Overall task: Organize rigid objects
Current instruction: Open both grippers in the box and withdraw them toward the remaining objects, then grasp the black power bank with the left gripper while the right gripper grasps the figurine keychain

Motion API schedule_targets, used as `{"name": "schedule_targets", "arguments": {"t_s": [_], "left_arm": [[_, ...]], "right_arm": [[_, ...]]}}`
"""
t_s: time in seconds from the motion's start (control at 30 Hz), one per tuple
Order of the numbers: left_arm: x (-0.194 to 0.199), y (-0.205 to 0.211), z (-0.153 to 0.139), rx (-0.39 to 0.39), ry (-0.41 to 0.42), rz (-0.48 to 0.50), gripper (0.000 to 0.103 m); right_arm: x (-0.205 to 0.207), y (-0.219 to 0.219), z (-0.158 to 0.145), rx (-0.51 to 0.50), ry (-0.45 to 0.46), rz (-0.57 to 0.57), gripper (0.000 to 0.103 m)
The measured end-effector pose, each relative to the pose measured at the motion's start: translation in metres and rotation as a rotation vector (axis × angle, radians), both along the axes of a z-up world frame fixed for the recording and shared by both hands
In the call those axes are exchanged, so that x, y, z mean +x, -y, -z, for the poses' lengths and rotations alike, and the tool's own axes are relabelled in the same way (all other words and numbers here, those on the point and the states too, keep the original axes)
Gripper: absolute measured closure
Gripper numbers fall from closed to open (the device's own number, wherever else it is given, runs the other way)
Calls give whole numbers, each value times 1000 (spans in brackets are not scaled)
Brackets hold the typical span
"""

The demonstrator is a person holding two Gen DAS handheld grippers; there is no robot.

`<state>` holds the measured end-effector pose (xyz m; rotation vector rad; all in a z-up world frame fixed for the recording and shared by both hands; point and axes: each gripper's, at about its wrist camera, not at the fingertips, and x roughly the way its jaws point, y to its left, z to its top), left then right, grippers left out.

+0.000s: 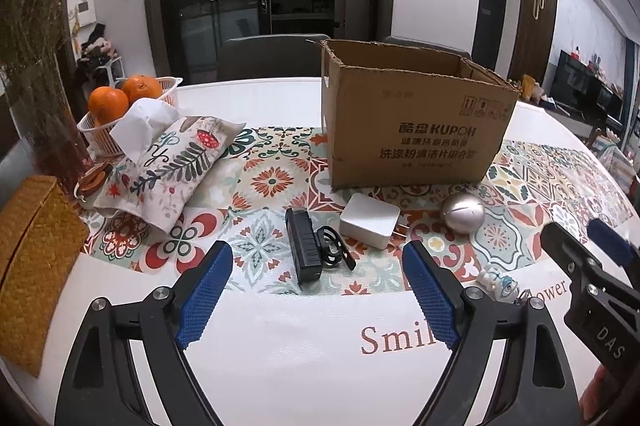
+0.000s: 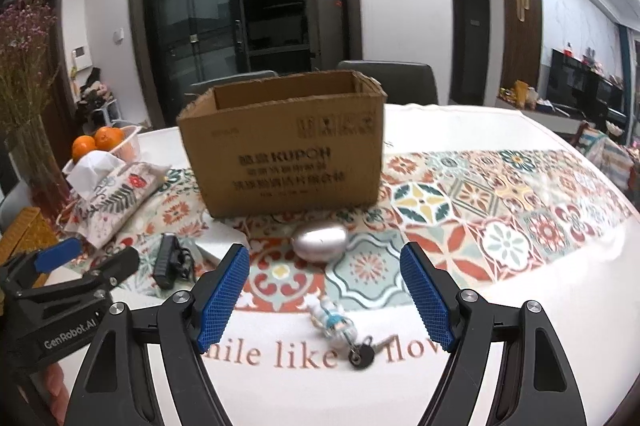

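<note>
Both tools hang released over the white table (image 1: 280, 358): the left gripper (image 1: 316, 290) with nothing between its spread blue pads, the right gripper (image 2: 324, 290) likewise wide above a small figurine keychain (image 2: 334, 322), which the left view half hides behind a finger. Beyond lie a black device (image 1: 302, 246) with a clip tangle hard to make out, a white box (image 1: 370, 220) and a silver egg (image 2: 320, 240). Farthest, the open cardboard carton (image 1: 412, 129) blocks its own interior, flanked by a tissue pouch (image 1: 168, 165) and an orange basket (image 1: 120, 109).
</note>
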<state>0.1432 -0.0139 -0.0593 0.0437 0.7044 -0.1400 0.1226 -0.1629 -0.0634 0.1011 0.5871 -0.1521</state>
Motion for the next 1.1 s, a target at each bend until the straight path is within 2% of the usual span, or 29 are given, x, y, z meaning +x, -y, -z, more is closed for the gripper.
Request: {"name": "schedule_targets", "arguments": {"t_s": [0.17, 0.27, 0.4, 0.6, 1.1], "left_arm": [[-2, 2, 13, 6, -12, -17, 11], [1, 2, 22, -4, -40, -12, 11], [4, 0, 31, 2, -36, -59, 11], [13, 0, 38, 35, -23, -108, 11], [45, 16, 52, 55, -59, -90, 11]], "right_arm": [[-11, 3, 12, 1, 5, 45, 24], [-10, 6, 23, 28, -32, 50, 23], [-4, 7, 35, 31, -77, 47, 23], [4, 2, 44, -33, -104, 52, 23], [22, 7, 63, 17, -211, 51, 23]]}}
